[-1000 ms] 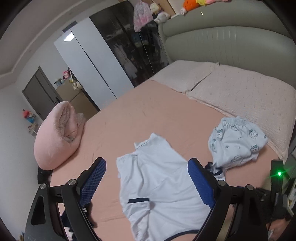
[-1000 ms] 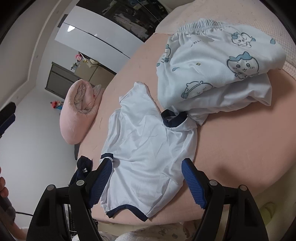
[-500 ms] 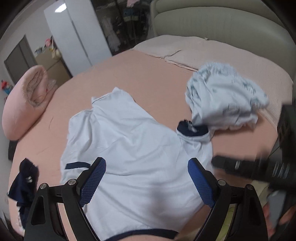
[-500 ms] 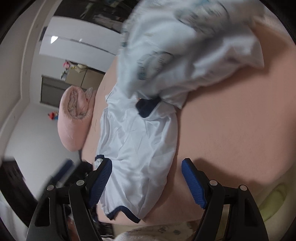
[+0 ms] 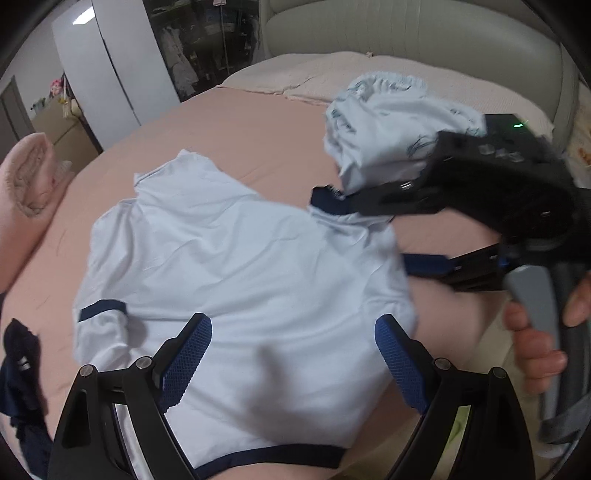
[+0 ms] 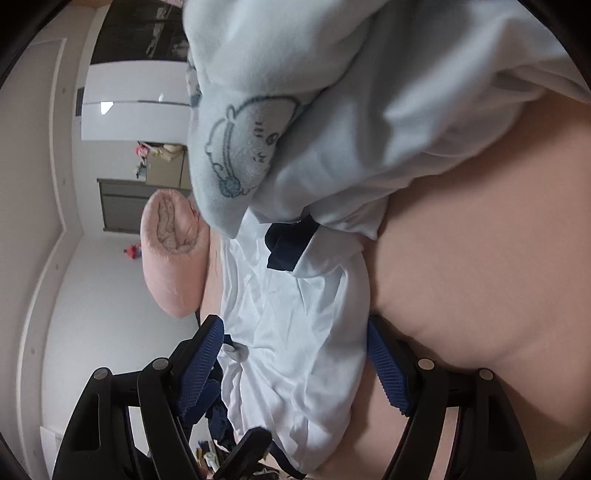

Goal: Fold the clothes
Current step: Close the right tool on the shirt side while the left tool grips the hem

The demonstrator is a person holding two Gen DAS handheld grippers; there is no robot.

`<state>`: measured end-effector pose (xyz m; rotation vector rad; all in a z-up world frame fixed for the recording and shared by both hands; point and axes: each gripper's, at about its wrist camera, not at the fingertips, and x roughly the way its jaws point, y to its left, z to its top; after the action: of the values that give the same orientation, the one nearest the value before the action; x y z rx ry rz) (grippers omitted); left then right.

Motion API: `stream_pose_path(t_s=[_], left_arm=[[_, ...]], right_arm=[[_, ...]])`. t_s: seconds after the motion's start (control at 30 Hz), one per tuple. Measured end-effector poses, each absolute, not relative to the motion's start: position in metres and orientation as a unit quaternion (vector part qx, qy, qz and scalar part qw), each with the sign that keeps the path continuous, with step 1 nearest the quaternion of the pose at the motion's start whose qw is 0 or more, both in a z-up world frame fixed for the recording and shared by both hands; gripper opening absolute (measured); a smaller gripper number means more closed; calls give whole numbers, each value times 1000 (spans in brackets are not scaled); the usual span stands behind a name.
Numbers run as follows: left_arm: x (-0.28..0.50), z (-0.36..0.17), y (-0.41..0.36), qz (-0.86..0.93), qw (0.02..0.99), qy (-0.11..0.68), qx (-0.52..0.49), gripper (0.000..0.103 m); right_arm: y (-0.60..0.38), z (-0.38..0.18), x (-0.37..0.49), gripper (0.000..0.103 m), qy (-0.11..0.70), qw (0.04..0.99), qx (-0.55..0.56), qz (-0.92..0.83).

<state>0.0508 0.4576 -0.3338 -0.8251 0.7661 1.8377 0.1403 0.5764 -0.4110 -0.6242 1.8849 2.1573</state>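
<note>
A white T-shirt with navy trim (image 5: 236, 266) lies spread flat on the pink bed; it also shows in the right wrist view (image 6: 295, 332). My left gripper (image 5: 293, 354) is open just above the shirt's lower half, holding nothing. My right gripper (image 6: 295, 354) is open, turned on its side, low at the shirt's right edge near the navy-cuffed sleeve (image 6: 290, 247); in the left wrist view it reaches in from the right (image 5: 373, 232). Pale blue printed pyjama shorts (image 5: 388, 122) lie crumpled beyond the sleeve, partly over it (image 6: 332, 92).
A pink rolled cushion (image 5: 26, 192) lies at the bed's left side. A dark navy garment (image 5: 20, 369) lies at the left bed edge. Beige pillows (image 5: 314, 74) and a grey headboard (image 5: 406, 33) are behind. A wardrobe (image 5: 110, 81) stands at the back left.
Both grippers have dropped toward the shirt. The right gripper has rolled sideways and moved in to the shirt's right sleeve, close under the shorts. Both stay open.
</note>
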Motion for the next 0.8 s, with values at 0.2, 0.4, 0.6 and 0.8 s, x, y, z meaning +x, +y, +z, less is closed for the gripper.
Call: stream_pose_path(t_s=[0.2,0.4,0.6,0.8], left_arm=[[61,-343,470,727,498,308,-359,91],[74,-352,481,720,499,319,-362,91],[81,-351,483,721,504,319,-354,91],[80,-364,490,724,489,344,-344,91]], right_arm=[[581,-416,132,77,645,85,-213,728],[585,-446,144,0,674,105,-224,696],[587,-454,144,0,692,95,-221,680],[586,-447,138,0,696,107,-241,668]])
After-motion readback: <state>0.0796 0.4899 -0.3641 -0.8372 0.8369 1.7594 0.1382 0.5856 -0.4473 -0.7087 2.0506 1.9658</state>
